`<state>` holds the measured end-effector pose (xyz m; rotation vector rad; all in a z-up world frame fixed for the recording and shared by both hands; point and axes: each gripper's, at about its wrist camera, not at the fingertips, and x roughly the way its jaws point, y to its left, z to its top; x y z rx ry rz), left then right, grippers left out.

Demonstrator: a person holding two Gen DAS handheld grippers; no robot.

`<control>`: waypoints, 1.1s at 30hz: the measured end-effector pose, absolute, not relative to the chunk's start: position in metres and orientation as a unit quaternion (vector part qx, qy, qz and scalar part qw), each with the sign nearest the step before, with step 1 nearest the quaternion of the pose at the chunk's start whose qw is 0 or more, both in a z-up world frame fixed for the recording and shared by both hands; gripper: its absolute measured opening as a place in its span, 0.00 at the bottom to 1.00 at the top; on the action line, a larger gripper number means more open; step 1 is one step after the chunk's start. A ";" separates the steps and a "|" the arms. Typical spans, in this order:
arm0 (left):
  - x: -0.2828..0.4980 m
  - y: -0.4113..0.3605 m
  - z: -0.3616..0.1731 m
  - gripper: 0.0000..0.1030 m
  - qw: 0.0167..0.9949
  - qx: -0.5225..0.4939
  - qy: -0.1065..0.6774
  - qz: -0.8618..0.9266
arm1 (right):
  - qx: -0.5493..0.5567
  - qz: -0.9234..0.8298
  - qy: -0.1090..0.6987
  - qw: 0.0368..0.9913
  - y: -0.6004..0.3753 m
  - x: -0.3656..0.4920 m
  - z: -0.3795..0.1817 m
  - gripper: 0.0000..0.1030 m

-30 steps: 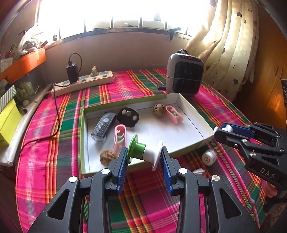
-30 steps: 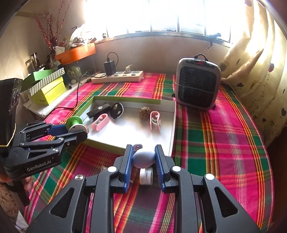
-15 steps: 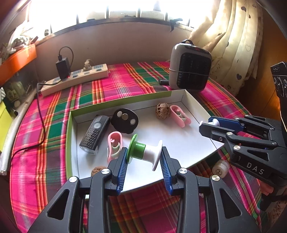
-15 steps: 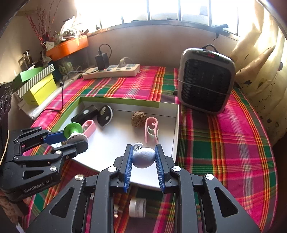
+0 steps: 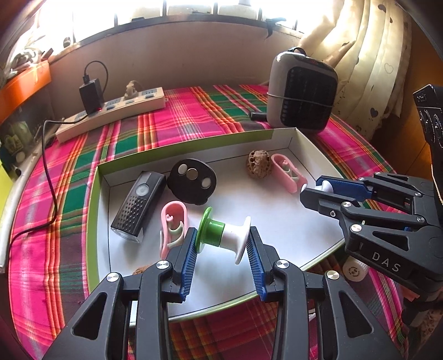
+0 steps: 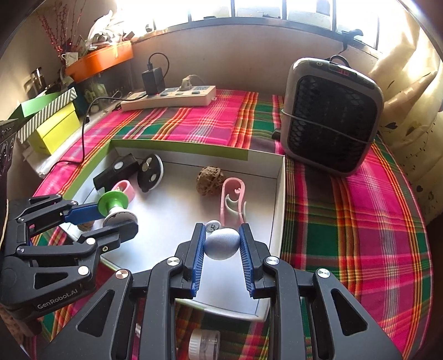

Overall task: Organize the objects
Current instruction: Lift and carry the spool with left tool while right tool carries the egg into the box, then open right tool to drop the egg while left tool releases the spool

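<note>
While the left gripper (image 5: 221,243) pinches the light, stiff spool (image 5: 223,235) by its flanges, the right gripper (image 6: 221,243) clamps the smooth, slippery egg (image 6: 221,243) over the tray (image 6: 279,193).

Bright window (image 6: 277,11), cream curtain (image 5: 368,55), perhaps sunlit

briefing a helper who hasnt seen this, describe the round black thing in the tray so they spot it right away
Start at the shallow white tray with green outer walls on the plaid cloth. In its far left part a black rectangular device lies; the round black disc sits right beside it. It is the only flat round piece, with three small pale circles on its face, unlike the two pink clips.
</note>
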<state>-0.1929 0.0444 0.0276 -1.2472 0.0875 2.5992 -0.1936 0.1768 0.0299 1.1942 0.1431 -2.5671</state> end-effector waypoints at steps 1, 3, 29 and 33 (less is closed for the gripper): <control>-0.193 0.045 0.027 0.33 0.128 -0.430 0.030 0.893 | 0.417 -0.895 0.051 0.152 0.177 -0.194 0.029 0.25; -0.194 0.045 0.026 0.33 0.127 -0.430 0.030 0.893 | 0.420 -0.894 0.052 0.151 0.177 -0.197 0.028 0.25; -0.198 0.046 0.024 0.33 0.121 -0.432 0.029 0.893 | 0.416 -0.894 0.076 0.147 0.171 -0.200 0.020 0.25; -0.198 0.046 0.025 0.33 0.121 -0.432 0.029 0.893 | 0.417 -0.894 0.075 0.147 0.171 -0.201 0.020 0.25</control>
